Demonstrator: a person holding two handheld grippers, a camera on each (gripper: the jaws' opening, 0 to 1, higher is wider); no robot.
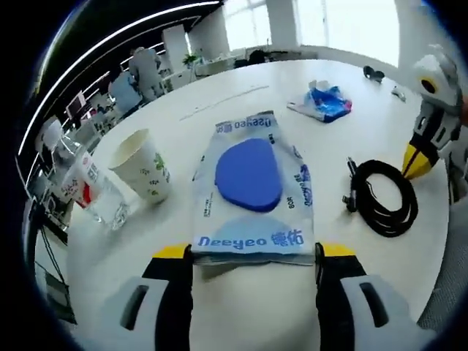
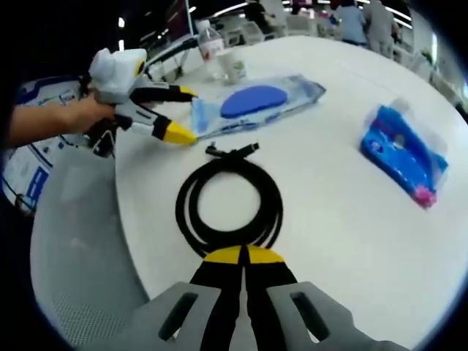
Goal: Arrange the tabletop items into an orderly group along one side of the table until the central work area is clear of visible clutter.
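We have the left gripper point(image 1: 254, 254) with its jaws spread around the near end of the wipes pack point(image 1: 252, 191), apparently not yet clamped. The right gripper point(image 2: 243, 256), jaws together, sits at the cable coil point(image 2: 230, 200). We judge the next move is to close on the pack and slide it beside the cup point(image 1: 142, 165) and bottle point(image 1: 93, 191).

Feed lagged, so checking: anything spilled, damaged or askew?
Nothing spilled or damaged. The wipes pack, coiled cable, blue packet, paper cup and bottle lie scattered, not yet grouped.
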